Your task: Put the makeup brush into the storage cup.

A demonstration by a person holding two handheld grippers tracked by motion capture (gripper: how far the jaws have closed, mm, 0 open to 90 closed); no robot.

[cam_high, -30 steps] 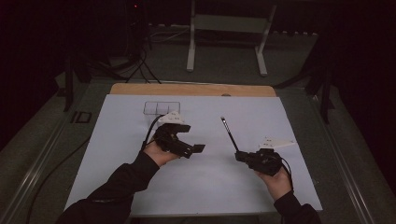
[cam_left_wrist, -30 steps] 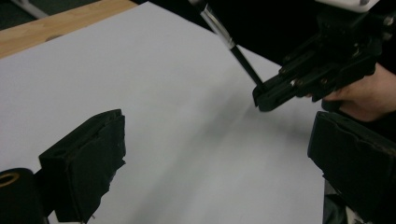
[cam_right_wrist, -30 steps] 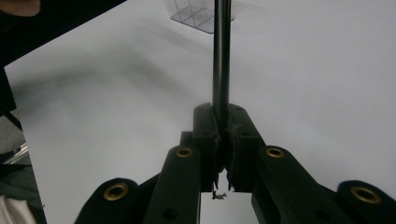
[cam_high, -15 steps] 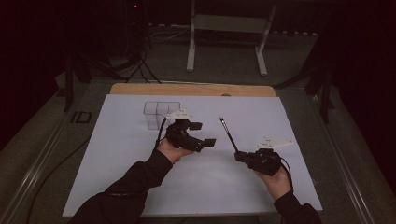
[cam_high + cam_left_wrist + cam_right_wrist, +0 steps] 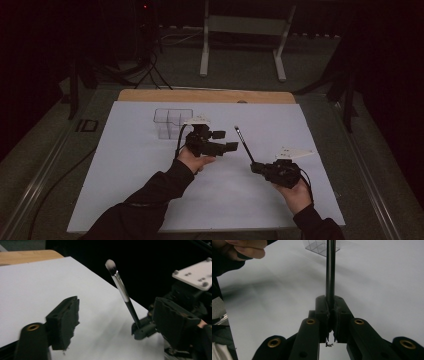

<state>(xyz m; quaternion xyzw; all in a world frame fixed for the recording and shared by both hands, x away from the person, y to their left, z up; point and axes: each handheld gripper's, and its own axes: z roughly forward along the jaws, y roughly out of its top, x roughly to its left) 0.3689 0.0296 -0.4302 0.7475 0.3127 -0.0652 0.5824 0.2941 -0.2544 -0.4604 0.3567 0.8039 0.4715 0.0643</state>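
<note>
A thin makeup brush (image 5: 244, 144) with a black handle, silver ferrule and pale tip (image 5: 110, 265) stands tilted up from my right gripper (image 5: 256, 167), which is shut on the handle's lower end (image 5: 330, 285). My left gripper (image 5: 226, 140) is open, its two black jaws spread wide, and it sits just left of the brush. In the left gripper view the brush (image 5: 125, 297) rises between the two pads (image 5: 65, 322) without touching either. White paper (image 5: 150, 165) covers the table under both.
A clear plastic organiser with several compartments (image 5: 171, 122) stands on the paper behind my left gripper, also seen as a clear box (image 5: 322, 246) beyond the brush. The wooden table edge (image 5: 200, 95) runs along the back. Metal stand legs (image 5: 205, 60) rise behind the table.
My left gripper has moved right and forward toward the brush, with its jaws now spread beside the handle. The right gripper has held still with the brush.
</note>
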